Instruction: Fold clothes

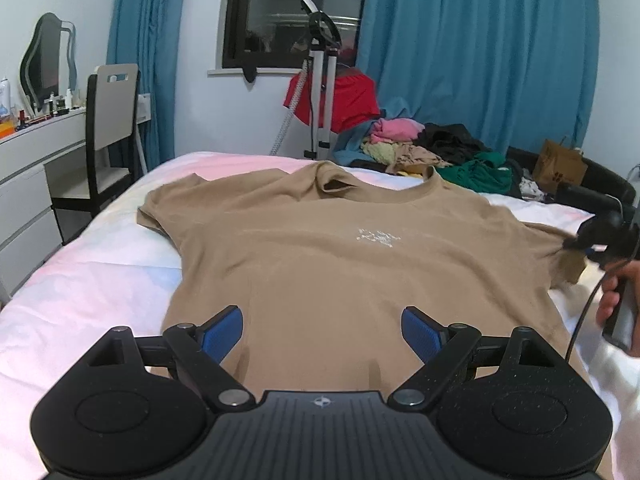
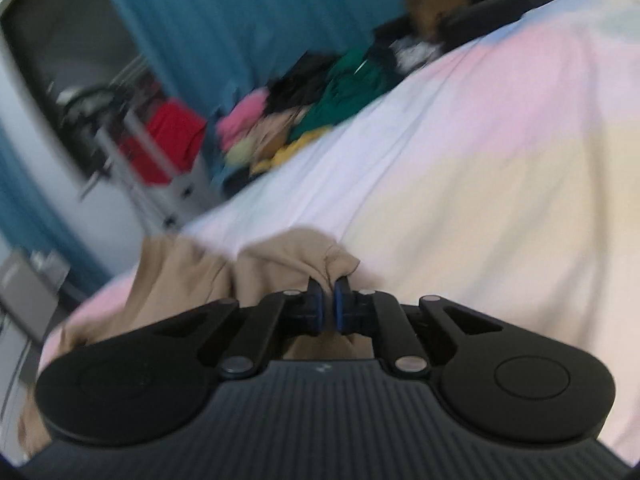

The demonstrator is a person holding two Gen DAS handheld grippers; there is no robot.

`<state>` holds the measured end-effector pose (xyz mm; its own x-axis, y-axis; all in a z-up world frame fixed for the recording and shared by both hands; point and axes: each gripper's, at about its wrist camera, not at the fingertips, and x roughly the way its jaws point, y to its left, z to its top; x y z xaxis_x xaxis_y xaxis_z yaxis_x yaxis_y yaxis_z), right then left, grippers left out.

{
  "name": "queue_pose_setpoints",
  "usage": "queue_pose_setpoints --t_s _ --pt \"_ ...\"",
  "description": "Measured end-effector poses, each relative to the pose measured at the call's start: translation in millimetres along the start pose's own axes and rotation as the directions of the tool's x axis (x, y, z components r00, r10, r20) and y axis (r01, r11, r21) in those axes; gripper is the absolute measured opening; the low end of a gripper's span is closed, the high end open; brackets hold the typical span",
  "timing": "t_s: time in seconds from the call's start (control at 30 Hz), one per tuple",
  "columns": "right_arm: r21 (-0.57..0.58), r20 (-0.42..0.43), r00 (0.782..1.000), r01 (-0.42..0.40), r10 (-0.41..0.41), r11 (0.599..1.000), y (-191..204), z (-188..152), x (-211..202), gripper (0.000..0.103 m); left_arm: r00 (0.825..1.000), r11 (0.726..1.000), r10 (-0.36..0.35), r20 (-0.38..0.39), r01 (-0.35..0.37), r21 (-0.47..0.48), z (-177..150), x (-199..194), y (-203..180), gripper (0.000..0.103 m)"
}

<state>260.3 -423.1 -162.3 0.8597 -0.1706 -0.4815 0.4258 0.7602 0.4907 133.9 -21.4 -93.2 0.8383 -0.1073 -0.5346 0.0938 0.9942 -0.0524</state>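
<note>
Left wrist view: our left tongs [image 1: 322,330] hover spread apart over the tan T-shirt [image 1: 340,248] lying flat on the bed [image 1: 80,280]. Our right tongs [image 2: 328,306] are clamped on its sleeve [image 2: 316,256].

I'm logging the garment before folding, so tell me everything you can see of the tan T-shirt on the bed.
The tan T-shirt is a short-sleeved crew-neck in soft, knit-looking fabric with a small pale print on the chest. It lies spread front-up on the pastel bedspread, collar toward the far end, lightly wrinkled, not yet folded. The right gripper is shut on one sleeve, bunching it. The left gripper is open above the hem area; contact is unclear.
</note>
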Motion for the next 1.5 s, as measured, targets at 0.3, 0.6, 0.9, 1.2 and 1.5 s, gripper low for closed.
queue_pose_setpoints --t_s 0.3,0.6,0.9,1.2,1.5 --pt "-0.05 0.097 0.993 0.07 -0.065 0.996 -23 6 -8 0.017 1.0 1.0 -0.024 0.003 0.024 0.011 -5 -3 12 0.088" --pt "0.302 0.063 0.99 -0.142 0.129 0.943 -50 -8 -50 0.087 0.999 0.999 -0.049 0.014 0.049 -0.011 -8 -15 22 0.089" --pt "0.4 -0.147 0.967 -0.136 0.21 0.906 -42 -55 -6 0.084 0.999 0.997 -0.05 0.001 0.05 -0.054 -11 -20 27 0.091" --pt "0.194 0.08 0.993 -0.101 0.087 0.976 -28 -29 37 0.087 0.998 0.994 -0.05 -0.033 0.046 -0.094 -11 -7 36 0.091" --pt "-0.032 0.048 0.999 0.004 -0.002 0.999 -3 -4 90 0.022 0.998 0.995 -0.057 -0.021 0.055 -0.086 -7 4 34 0.091"
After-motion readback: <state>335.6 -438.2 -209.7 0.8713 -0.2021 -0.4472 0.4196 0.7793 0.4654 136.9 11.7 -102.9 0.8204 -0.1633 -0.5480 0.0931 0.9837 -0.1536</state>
